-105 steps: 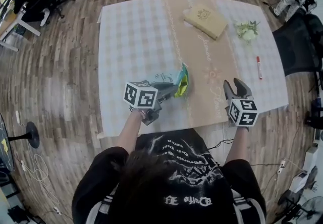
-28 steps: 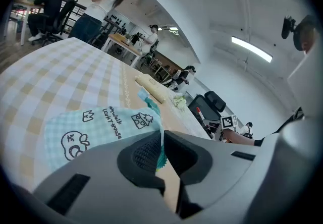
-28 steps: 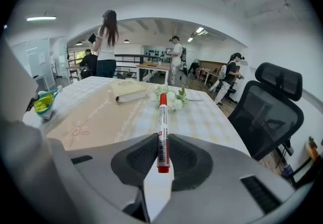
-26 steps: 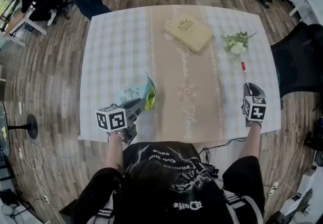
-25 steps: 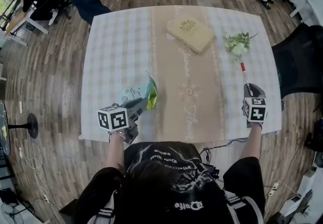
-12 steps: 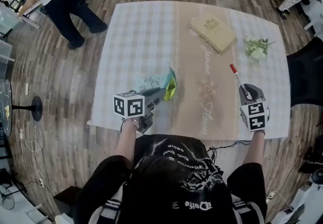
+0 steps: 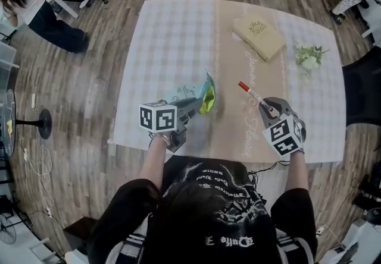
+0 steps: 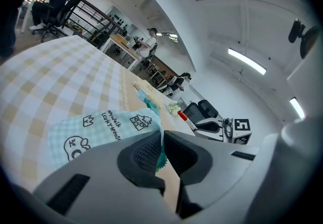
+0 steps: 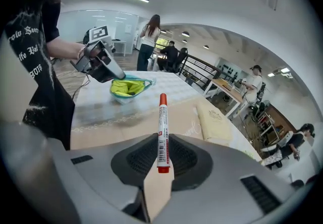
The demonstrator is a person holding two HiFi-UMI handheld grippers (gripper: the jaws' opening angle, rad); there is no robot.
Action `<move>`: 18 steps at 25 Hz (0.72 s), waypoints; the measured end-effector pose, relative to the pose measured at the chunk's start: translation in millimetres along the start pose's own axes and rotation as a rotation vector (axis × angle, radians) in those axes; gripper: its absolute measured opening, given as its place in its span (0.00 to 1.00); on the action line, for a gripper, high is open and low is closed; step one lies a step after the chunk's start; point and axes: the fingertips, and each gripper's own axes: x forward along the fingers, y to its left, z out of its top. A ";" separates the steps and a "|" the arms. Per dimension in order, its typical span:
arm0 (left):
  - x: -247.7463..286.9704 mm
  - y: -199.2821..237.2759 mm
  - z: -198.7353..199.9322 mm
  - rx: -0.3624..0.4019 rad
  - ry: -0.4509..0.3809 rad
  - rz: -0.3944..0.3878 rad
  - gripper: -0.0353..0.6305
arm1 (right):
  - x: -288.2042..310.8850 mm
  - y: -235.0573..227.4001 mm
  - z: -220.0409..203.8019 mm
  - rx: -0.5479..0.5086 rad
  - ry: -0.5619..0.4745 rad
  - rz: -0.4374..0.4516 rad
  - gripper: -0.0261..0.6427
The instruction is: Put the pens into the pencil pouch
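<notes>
Left gripper jaws are together, pinched on the near edge of the pencil pouch; in the left gripper view only a thin fold of the pouch's fabric sits between the pads. Right gripper is clamped on a pen, a white-barrelled marker with a barcode label, a red cap at the far end and a red butt at the near end. The grip is on the rear part of the barrel, and most of the pen sticks out past the jaw tips. In the head view the pen angles up and to the left from the right gripper, cap end toward the pouch but clearly apart from it, over the tan runner. Pouch is pale teal with small printed doodles and text, and lies on the checked tablecloth near the runner's left edge. Its far end is lifted and gaping, showing a yellow-green lining. In the right gripper view the pouch mouth faces the camera, with the left gripper on its left side and the pen's cap roughly in line with the opening. Farther up the runner lies a tan book, with a small sprig of flowers to its right on the cloth. Black office chair stands at the table's right edge, on a wood plank floor.
</notes>
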 end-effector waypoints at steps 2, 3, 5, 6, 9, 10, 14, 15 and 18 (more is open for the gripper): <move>-1.3 0.6 1.5 -0.003 -0.005 -0.005 0.11 | 5.0 11.3 11.9 -0.047 -0.001 0.023 0.15; -1.9 0.5 2.0 -0.005 -0.006 -0.007 0.11 | 7.3 17.0 17.6 -0.069 -0.002 0.034 0.15; -2.9 0.0 2.2 -0.005 -0.005 -0.014 0.11 | 11.8 27.5 29.6 -0.108 -0.006 0.061 0.15; -3.1 -0.3 2.4 -0.005 -0.003 -0.017 0.11 | 14.4 32.3 35.7 -0.130 -0.008 0.076 0.15; -3.3 -0.5 2.7 -0.005 0.001 -0.025 0.11 | 23.6 46.1 50.2 -0.216 0.007 0.112 0.15; -3.5 -0.2 2.6 -0.004 0.002 -0.026 0.11 | 26.4 50.3 53.8 -0.240 0.013 0.123 0.15; -4.7 -0.4 4.4 -0.001 0.000 -0.033 0.11 | 34.0 62.9 66.4 -0.292 0.022 0.157 0.15; -4.6 -0.6 5.0 0.000 -0.001 -0.035 0.11 | 36.2 64.0 68.0 -0.302 0.028 0.160 0.15; -4.7 -0.5 5.3 0.008 0.004 -0.038 0.11 | 42.9 65.4 71.5 -0.330 0.047 0.165 0.15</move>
